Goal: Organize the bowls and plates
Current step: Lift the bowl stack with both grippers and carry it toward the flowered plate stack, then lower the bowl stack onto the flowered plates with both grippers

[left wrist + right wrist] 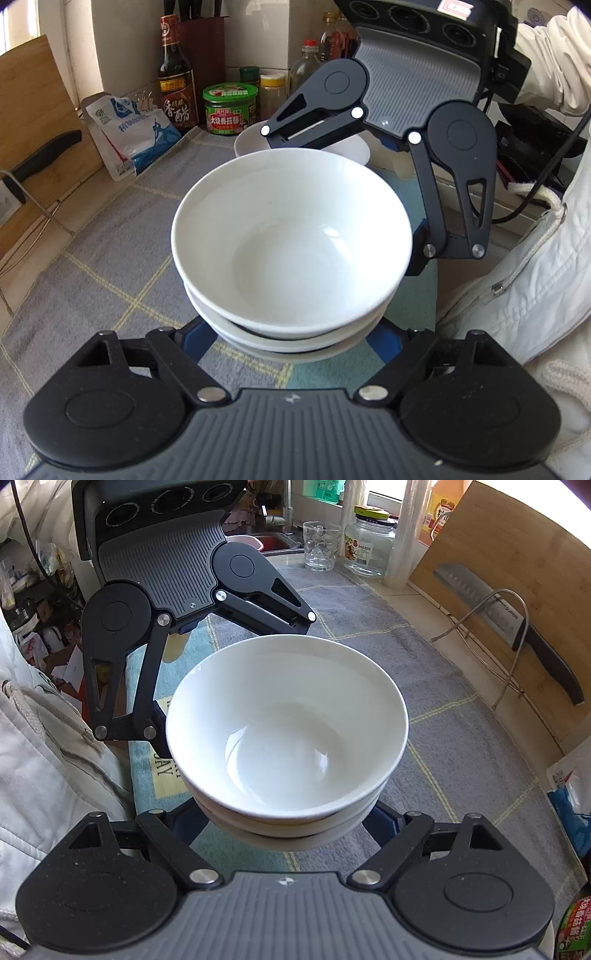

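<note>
Both claws spread wide around bowl stack (291,251): left claw (291,339), right claw (291,819). Close evenly under rims; lift level off tabletop (110,258).

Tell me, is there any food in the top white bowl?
No, it is empty. The top white bowl shows only its clean, shiny inside in both wrist views, nested in the bowl beneath.
</note>
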`<state>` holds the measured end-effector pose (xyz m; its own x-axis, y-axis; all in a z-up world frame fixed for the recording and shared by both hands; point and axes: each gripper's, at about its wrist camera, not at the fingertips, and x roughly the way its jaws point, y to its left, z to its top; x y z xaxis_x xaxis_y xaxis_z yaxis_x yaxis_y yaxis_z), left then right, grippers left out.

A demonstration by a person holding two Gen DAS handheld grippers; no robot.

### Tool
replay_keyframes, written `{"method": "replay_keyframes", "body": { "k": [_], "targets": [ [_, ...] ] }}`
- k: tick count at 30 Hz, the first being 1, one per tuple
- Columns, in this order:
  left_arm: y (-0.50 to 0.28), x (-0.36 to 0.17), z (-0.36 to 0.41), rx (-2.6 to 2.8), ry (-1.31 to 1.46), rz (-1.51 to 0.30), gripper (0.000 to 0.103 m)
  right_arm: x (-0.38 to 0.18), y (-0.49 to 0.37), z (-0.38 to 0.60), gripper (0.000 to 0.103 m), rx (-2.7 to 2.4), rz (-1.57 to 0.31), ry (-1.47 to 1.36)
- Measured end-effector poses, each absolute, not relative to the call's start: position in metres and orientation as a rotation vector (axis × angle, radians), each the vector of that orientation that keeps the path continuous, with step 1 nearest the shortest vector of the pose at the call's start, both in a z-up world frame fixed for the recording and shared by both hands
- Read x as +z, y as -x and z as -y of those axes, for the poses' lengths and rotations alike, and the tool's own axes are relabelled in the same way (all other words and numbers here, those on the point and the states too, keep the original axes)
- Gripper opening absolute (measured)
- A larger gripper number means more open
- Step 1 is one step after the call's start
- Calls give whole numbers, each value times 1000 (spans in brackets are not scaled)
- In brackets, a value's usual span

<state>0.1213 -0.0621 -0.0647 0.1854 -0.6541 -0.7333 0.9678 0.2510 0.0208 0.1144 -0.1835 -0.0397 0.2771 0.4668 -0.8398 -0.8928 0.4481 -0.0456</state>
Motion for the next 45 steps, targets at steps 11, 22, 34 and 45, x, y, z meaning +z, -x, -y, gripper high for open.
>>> {"method": "replay_keyframes", "body": {
  "k": [11, 22, 34, 45],
  "targets": [
    [-133, -49, 148, -1279, -591, -587, 86, -18, -117, 270, 92, 899, -844, 597],
    [-169, -64, 235, -1365, -629, -528, 86, -23, -134, 345, 92, 765, -881, 584],
    [-185, -87, 269, -1378, -627, -565, 86, -44, -148, 380, 92, 743, -932, 558],
    [-189, -94, 275, -1364, -611, -584, 86, -53, -155, 390, 92, 756, -951, 525]
  ]
}}
